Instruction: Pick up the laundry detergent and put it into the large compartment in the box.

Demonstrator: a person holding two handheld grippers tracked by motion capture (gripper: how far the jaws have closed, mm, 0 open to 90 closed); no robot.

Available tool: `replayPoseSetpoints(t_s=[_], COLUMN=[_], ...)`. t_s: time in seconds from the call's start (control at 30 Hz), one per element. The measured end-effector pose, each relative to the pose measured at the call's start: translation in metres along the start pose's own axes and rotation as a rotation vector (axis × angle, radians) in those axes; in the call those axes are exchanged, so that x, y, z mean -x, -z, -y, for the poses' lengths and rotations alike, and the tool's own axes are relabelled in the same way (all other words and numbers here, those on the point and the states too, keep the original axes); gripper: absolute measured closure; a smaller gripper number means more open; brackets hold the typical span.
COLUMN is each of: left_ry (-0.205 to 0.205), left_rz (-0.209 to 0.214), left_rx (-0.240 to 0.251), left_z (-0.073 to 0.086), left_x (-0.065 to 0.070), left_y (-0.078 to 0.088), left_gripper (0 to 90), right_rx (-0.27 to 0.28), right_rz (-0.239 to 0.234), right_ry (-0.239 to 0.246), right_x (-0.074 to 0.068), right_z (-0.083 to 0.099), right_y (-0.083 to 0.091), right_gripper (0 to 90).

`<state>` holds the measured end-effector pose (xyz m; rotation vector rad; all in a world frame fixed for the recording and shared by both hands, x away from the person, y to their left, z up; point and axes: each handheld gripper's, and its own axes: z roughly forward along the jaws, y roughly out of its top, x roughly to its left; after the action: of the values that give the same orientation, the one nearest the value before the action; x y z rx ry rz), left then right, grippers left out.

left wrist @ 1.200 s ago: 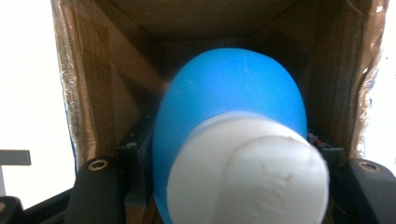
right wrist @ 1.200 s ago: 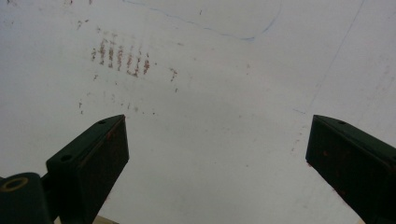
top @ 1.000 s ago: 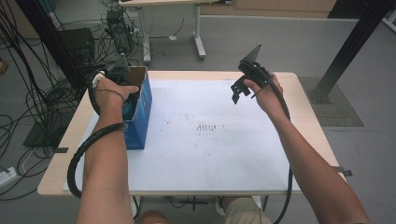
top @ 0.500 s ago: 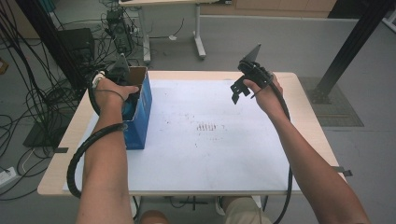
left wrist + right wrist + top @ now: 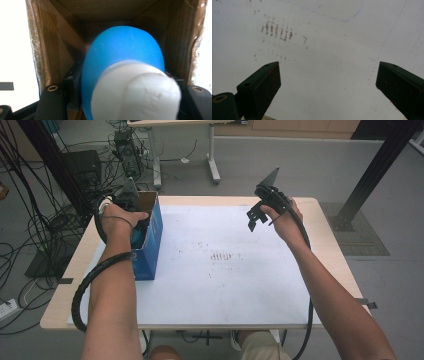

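Inside the cardboard box point(image 5: 150, 227) the left gripper point(image 5: 120, 100) is gripping a blue bottle point(image 5: 122, 57) between its fingers, while the right gripper point(image 5: 328, 87) is hovering wide open above the worktop point(image 5: 240, 285).

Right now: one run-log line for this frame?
left gripper: shut on blue-and-white object, inside cardboard box | right gripper: open, empty, above white sheet

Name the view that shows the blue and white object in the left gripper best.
The left gripper view: the blue and white object sits large between the jaws, inside the cardboard box. In the high view the hand hides most of it; the right gripper view faces the white table sheet.
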<state>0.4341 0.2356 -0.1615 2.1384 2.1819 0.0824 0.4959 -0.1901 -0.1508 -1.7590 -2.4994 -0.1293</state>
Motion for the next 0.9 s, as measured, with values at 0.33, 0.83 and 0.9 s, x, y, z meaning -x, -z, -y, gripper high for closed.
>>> replayPoseSetpoints(t_s=[0.33,0.83,0.9], left_ry=[-0.004,-0.006,-0.005], left_rz=[0.002,0.001,0.002], left_rx=[0.0,0.002,0.003], left_z=[0.0001,0.0007,0.0009], left_x=[0.0008,0.0008,0.0007], left_y=[-0.0004,-0.0004,-0.0005], left_gripper=[35.4,35.0,35.1], right_rx=[0.001,0.002,0.0], right_rz=[-0.003,-0.004,-0.004], right_ry=[-0.001,0.0,-0.002], right_x=[-0.0002,0.0006,0.0007], right_z=[0.0008,0.0014,0.0011], right_y=[0.001,0.0005,0.0003], right_gripper=[5.9,5.9,5.9])
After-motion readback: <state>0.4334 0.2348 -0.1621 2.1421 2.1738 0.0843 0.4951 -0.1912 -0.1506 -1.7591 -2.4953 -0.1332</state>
